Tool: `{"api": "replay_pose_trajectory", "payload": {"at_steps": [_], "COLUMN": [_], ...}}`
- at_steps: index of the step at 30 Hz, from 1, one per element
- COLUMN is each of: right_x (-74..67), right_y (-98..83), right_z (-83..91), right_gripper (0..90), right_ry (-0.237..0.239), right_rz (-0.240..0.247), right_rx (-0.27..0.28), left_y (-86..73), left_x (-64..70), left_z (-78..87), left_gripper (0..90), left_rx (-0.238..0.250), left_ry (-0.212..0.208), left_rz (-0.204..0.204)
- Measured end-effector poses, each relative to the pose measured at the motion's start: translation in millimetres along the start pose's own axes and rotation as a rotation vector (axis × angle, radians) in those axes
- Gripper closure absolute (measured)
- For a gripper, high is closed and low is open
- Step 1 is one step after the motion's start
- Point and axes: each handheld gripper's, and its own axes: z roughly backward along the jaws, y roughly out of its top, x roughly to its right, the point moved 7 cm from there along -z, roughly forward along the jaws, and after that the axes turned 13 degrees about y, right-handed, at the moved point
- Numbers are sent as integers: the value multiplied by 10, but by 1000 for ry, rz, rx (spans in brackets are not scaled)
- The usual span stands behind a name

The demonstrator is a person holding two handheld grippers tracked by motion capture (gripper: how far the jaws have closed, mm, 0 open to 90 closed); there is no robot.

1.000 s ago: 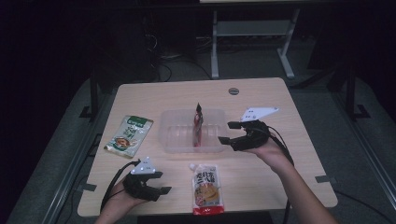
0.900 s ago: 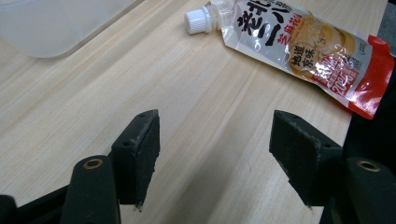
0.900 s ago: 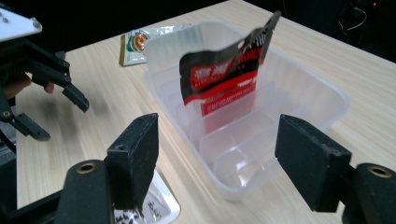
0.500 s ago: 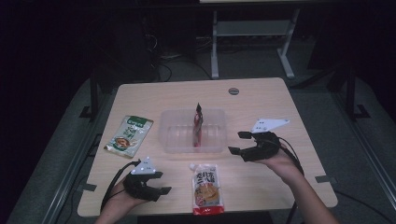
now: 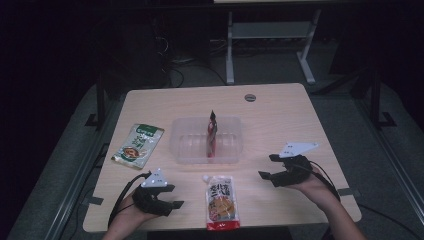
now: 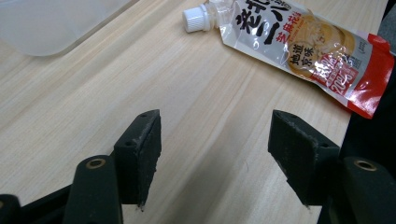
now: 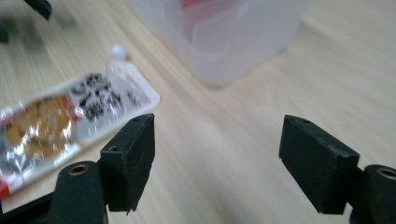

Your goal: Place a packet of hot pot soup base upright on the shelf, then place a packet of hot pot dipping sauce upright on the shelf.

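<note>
My left gripper [image 5: 174, 196] [image 6: 217, 140] rests on the wooden table [image 5: 280, 115] near the front left. It is open, its jaws have just closed a little, and nothing is between them. A spouted sauce pouch [image 5: 221, 200] [image 6: 299, 44] with a white cap lies flat just to its right, at the front edge. My right gripper [image 5: 266, 166] [image 7: 217, 144] hangs low over the table, right of the pouch [image 7: 60, 126], open and empty. Behind them a clear plastic container [image 5: 185, 145] [image 7: 224, 37] holds a red packet [image 5: 212, 137] standing on edge.
A green food pouch [image 5: 138, 145] lies flat left of the container [image 6: 51, 23]. A small round grommet [image 5: 250, 97] sits in the table's far side. A metal frame [image 5: 270, 35] stands on the floor beyond the table.
My right gripper has drawn back from beside the container toward the front right of the table and sunk lower. The left gripper has kept still.
</note>
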Motion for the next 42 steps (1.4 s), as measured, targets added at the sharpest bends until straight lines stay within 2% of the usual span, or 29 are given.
{"api": "replay_pose_trajectory", "payload": {"at_steps": [1,4,6,7,8,10,11,12,15,19,21,27,32,38,42], "right_x": [6,4,3,-1,-1,3,14,16,-7,-32,-29,-23,-18,-7,-14], "right_y": [-68,-203,-240,-298,-298,-326,-327,-328,-338,-334,-337,-343,-353,-367,-377], "right_z": [14,37,46,70,70,60,49,18,-34,-86,-103,-123,-127,-149,-161], "right_gripper": [263,263,263,258,258,253,253,249,240,225,219,207,206,205,203], "right_ry": [-3,-4,-5,-4,-4,3,-1,3,8,16,15,9,3,-2,2], "right_rz": [-10,-38,-48,-70,-70,-79,-80,-87,-77,-64,-61,-52,-49,-42,-32], "right_rx": [-10,-26,-25,-16,-16,-18,-17,-19,-40,-47,-52,-51,-56,-70,-80], "left_y": [2,11,23,34,48,90,137,164,240,353,419,571,638,697,718], "left_x": [15,35,59,69,76,114,158,184,276,418,476,690,869,1077,1224], "left_z": [-1,-18,-28,-33,-39,-49,-51,-52,-72,-121,-132,-210,-313,-464,-571], "left_gripper": [365,392,406,445,445,538,538,611,737,843,893,895,895,895,895], "left_rx": [-6,-9,-9,-12,-14,-11,-3,2,12,19,43,72,58,42,20], "left_ry": [-10,-17,-25,-26,-28,-37,-60,-74,-103,-136,-144,-199,-233,-269,-283], "left_rz": [7,-11,-4,-10,-22,-10,7,8,0,-32,-45,-53,-95,-115,-157]}}
